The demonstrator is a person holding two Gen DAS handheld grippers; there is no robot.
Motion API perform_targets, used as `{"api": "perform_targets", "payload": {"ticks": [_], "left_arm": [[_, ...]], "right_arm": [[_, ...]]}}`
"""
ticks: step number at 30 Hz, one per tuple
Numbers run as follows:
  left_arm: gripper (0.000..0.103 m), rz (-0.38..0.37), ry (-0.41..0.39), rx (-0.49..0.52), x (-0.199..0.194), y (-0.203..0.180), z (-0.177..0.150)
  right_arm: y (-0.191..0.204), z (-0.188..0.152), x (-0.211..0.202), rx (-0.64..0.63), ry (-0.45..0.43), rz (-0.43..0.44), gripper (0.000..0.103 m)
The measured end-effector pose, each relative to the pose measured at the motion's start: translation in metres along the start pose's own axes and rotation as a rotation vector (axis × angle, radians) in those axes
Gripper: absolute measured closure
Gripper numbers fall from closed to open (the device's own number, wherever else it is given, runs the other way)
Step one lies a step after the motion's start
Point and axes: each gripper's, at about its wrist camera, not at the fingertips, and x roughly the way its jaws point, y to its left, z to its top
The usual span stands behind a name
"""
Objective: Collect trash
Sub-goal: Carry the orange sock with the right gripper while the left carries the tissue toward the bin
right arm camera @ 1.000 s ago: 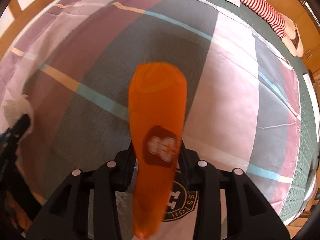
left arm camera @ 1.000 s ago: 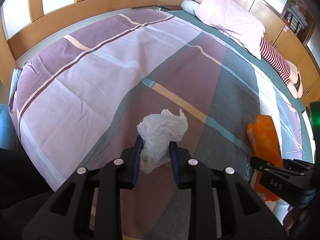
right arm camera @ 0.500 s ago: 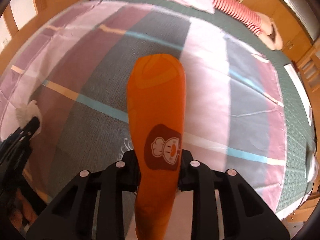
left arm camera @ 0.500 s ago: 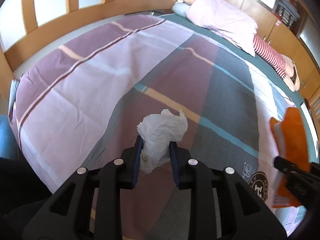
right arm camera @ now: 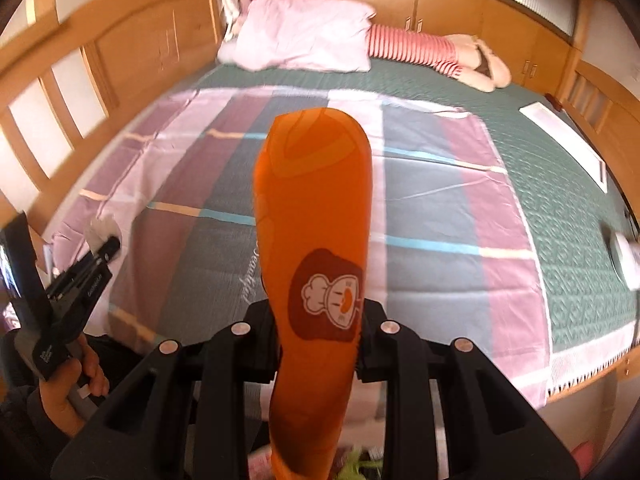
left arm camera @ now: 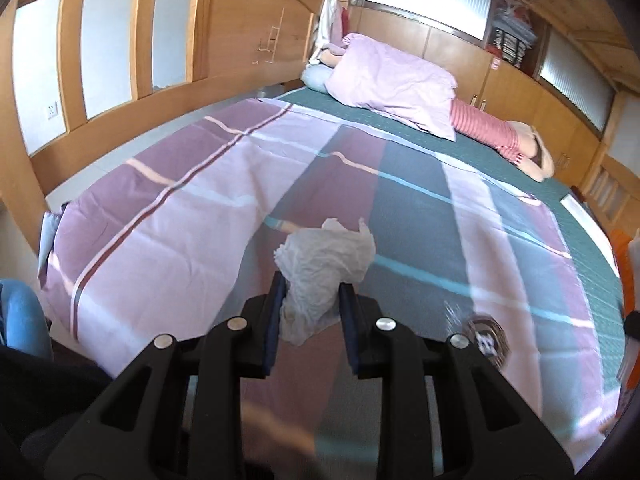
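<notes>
Left gripper [left arm camera: 312,300]: clamped on the crumpled white tissue [left arm camera: 324,264], jaws narrow, as they were a second ago.
Right gripper [right arm camera: 318,312]: pads pressed on the orange wrapper [right arm camera: 316,240], which stands up between them with its printed logo facing the camera.
Change: both hands have risen from the bed [left arm camera: 160,216]; more of the wooden headboard wall [left arm camera: 240,28] and pink pillow [left arm camera: 392,76] shows than a second ago.
Trash: both pieces are off the striped cover, held above the bed's near edge.
Cover: no other litter that I can make out; a white object [right arm camera: 624,256] by the right edge is unclear.
Meaning: pickup looks done; carrying to a bin, not in view, seems next.
</notes>
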Motion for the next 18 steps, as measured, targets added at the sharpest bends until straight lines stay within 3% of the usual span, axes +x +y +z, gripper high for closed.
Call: {"api": "perform_targets", "payload": {"ticks": [9, 18], "left_arm": [[0.076, -0.147, -0.067, 0.108, -0.094, -0.031, -0.024], [0.076, -0.339, -0.048, 0.204, -0.158, -0.064, -0.048]], "right_arm": [[-0.035, -0.066, -0.081, 0.113, -0.093, -0.002, 0.075], [-0.048, -0.127, -0.127, 0.131, -0.113, -0.035, 0.075]]}}
